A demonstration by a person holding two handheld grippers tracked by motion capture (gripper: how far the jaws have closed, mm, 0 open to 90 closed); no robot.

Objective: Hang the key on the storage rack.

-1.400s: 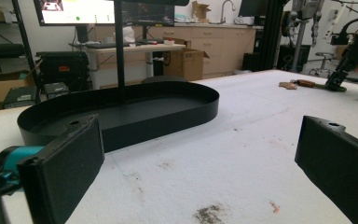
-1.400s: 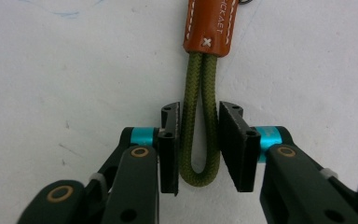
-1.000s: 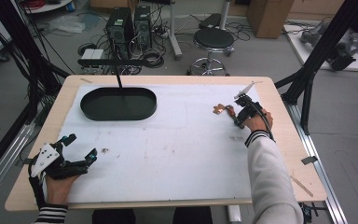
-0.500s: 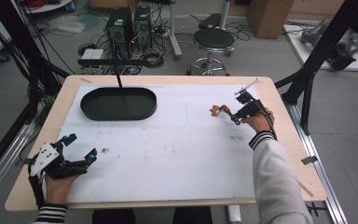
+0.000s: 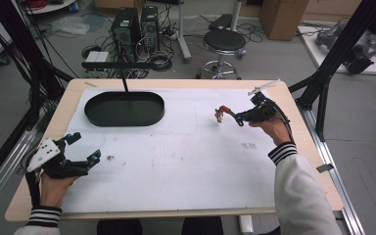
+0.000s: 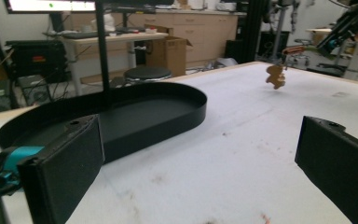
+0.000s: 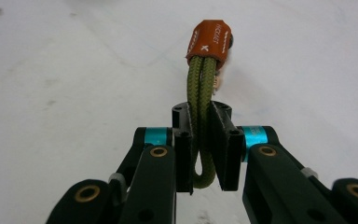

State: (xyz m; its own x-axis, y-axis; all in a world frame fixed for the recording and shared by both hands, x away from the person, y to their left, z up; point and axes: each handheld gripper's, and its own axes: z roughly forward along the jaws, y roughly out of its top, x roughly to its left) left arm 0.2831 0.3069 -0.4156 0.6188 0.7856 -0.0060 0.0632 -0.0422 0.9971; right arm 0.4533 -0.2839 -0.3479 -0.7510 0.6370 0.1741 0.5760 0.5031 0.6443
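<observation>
Keychain [image 7: 202, 93] is hanging above the white mat, well to the right of the black tray [image 5: 124, 108], its green cord loop pinched between the right gripper's [image 5: 238, 117] jaws and a small brown charm dangling below. Left gripper [image 5: 81, 154] is sitting near the tray's front-left side, jaws spread wide, gripping nothing.

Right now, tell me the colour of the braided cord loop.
Olive green braided cord loop, clearest in the right gripper view.

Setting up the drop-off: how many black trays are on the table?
1. The tray sits at the table's far left, ahead of the open left gripper; it also shows in the left gripper view. None seems hidden.
</observation>
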